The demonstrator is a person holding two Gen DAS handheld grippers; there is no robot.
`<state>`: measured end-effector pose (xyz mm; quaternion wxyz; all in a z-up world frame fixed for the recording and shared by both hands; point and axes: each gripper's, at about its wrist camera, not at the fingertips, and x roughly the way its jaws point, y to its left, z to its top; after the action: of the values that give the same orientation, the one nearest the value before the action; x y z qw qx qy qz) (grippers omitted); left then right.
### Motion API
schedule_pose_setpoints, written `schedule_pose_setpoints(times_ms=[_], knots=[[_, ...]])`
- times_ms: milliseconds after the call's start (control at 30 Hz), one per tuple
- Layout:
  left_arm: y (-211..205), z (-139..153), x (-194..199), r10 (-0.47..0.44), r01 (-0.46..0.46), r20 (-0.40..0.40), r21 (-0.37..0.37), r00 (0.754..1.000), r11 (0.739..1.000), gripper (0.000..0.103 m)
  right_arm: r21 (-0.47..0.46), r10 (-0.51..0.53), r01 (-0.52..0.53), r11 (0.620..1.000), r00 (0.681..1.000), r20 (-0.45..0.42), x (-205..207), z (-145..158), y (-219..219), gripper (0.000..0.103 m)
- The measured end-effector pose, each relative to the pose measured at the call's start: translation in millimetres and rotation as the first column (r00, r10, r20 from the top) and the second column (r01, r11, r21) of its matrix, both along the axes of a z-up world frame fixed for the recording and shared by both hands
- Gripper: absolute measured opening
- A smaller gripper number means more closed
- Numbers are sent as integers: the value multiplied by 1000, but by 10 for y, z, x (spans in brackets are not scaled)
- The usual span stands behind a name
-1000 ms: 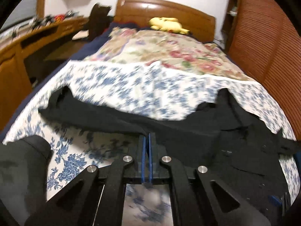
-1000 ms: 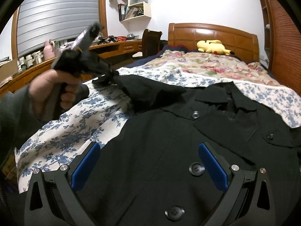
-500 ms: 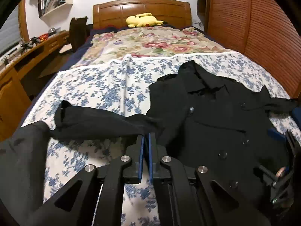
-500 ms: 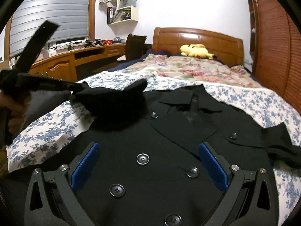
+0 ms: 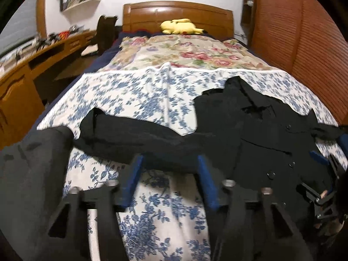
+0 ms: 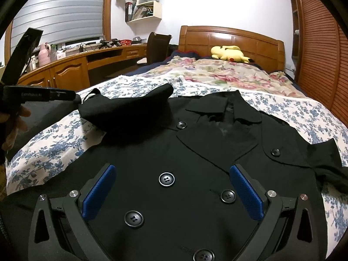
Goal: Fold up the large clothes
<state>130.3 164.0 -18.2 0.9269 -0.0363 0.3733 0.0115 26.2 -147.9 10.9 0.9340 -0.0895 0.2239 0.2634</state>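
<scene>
A black double-breasted coat (image 6: 195, 152) lies front up on the bed, collar toward the headboard. Its left sleeve (image 5: 134, 137) stretches out over the blue floral sheet, and in the right wrist view it lies bunched (image 6: 130, 113) by the shoulder. My left gripper (image 5: 168, 174) is open, its blue pads on either side of the sleeve's near edge, holding nothing. My right gripper (image 6: 173, 191) is open and empty, hovering over the coat's buttoned front. The left gripper's body (image 6: 43, 95) shows at the left of the right wrist view.
The bed (image 6: 54, 150) has a blue floral sheet, a flowered quilt (image 6: 217, 71) and a yellow plush toy (image 6: 230, 53) at the wooden headboard. A wooden desk (image 6: 71, 67) and chair (image 6: 156, 47) stand left. A slatted wooden wall (image 6: 322, 43) runs along the right.
My left gripper has opened and let go of the sleeve, which now lies on the sheet. My right gripper stays open above the coat front.
</scene>
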Motion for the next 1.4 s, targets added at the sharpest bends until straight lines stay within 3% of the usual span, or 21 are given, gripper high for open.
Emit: schedule_pose_setpoints(times_ms=[100,367,633,867,933,967,1000,1100,1200,1400], knots=[[197,-121,97,46,-47,-30,-39,999,998,72,-8,0,0,1000,1000,-4,16,-12,16,103],[534,-471,396,117,-129,-96,-123,988,984,73,-28,6,-7,1000,1000,-13,50,-20,51,103],[591,-779,532,144,-177,-158,-217,977,960,74,-34,14,-14,999,1000,-19,53,-19,35,103],[587,-965,626,154,-200,-202,-233,967,952,73,-37,14,-14,999,1000,-20,47,-22,39,103],[585,-979,648,140,-186,-196,-236,971,954,65,-38,14,-14,999,1000,-21,47,-23,40,103],[582,-979,659,136,-181,-196,-233,971,955,56,-37,13,-14,999,1000,-23,46,-24,38,103],[578,-977,667,133,-177,-196,-229,972,957,38,-38,13,-14,999,1000,-24,45,-25,40,103],[553,-925,692,122,-164,-197,-213,973,963,9,-37,12,-13,999,1000,-24,36,-19,33,103],[464,-736,651,120,-146,-159,-167,980,975,3,-37,8,-9,999,1000,-13,9,-2,33,103],[88,-152,475,72,-76,-51,-98,996,992,3,-16,7,-7,1000,1000,0,-117,90,-107,103]])
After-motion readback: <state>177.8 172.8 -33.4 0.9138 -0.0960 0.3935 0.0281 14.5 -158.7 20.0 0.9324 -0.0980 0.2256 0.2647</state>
